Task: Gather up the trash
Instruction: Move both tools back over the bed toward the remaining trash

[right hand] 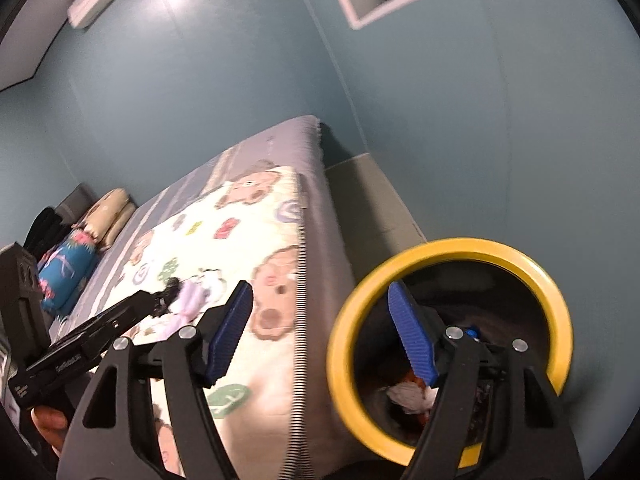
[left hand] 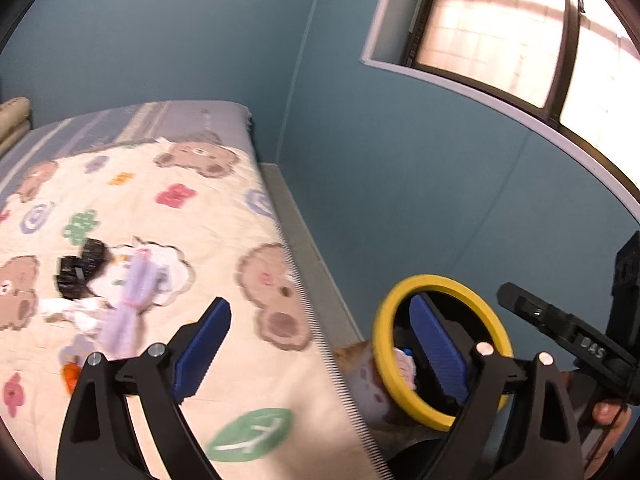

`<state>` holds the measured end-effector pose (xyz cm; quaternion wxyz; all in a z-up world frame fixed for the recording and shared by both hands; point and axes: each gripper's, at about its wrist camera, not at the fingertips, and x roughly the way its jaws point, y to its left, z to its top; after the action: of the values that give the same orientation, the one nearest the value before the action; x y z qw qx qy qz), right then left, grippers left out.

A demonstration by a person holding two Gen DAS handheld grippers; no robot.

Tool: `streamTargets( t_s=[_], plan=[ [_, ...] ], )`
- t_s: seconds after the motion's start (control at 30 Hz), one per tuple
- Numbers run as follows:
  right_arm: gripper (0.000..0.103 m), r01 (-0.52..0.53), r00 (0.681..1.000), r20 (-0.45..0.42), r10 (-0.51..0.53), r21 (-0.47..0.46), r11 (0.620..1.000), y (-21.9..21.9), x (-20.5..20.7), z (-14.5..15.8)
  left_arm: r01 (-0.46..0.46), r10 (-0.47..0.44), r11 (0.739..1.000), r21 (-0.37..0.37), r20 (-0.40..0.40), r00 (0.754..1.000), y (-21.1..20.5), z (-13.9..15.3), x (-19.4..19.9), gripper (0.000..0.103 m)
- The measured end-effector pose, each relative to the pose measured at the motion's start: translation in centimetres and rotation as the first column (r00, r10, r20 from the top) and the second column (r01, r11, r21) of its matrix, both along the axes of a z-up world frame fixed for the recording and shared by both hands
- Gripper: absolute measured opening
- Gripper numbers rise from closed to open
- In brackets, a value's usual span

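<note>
My left gripper [left hand: 320, 350] stands open over the bed's right edge, with nothing between its blue pads [left hand: 204, 352]. A bin with a yellow rim [left hand: 384, 344] stands on the floor beside the bed, behind the right finger. On the quilt to the left lie a black crumpled piece [left hand: 78, 268], a lavender wrapper [left hand: 132, 300] and white crumpled paper [left hand: 168, 264]. My right gripper [right hand: 320, 338] is open and empty; its right finger is in front of the bin's mouth, inside the yellow rim [right hand: 340, 340]. Crumpled white trash [right hand: 408, 396] lies inside the bin.
The bed carries a cream bear-print quilt [left hand: 224, 208] over a grey sheet [right hand: 320, 208]. Pillows [right hand: 112, 208] and a blue soft toy [right hand: 68, 268] lie at its head. Blue walls [left hand: 400, 180] and a window [left hand: 500, 28] close the corner; a narrow floor strip [right hand: 380, 200] runs beside the bed.
</note>
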<state>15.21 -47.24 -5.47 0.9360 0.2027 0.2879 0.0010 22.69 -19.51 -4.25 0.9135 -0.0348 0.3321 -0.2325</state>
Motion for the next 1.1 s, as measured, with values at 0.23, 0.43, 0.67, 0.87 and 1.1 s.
streamTargets(
  t_s=[0.23, 0.43, 0.67, 0.87, 1.1],
  plan=[
    [0.071, -0.098, 0.995, 0.013, 0.099, -0.031, 0.995, 5.2, 1.4, 2.0, -0.114, 0.113, 0.993, 0.042, 0.027, 0.993, 6.0, 0.7, 0.4, 0.091],
    [0.072, -0.179, 0.984, -0.005, 0.179, -0.036, 0.983, 9.4, 3.5, 2.3, -0.218, 0.218, 0.974, 0.058, 0.021, 0.976, 11.1, 0.5, 1.5, 0.092],
    [0.072, -0.254, 0.967, -0.033, 0.253, -0.022, 0.967, 13.3, 5.9, 1.6, -0.329, 0.331, 0.941, 0.077, -0.016, 0.944, 16.7, -1.0, 3.4, 0.092],
    [0.072, -0.300, 0.952, -0.065, 0.299, -0.009, 0.954, 16.1, 8.3, 0.6, -0.401, 0.408, 0.911, 0.100, -0.061, 0.911, 20.3, -3.0, 5.5, 0.092],
    [0.072, -0.333, 0.937, -0.113, 0.330, -0.006, 0.943, 18.9, 11.5, -1.2, -0.472, 0.484, 0.874, 0.114, -0.128, 0.866, 23.8, -5.8, 8.1, 0.092]
  ],
)
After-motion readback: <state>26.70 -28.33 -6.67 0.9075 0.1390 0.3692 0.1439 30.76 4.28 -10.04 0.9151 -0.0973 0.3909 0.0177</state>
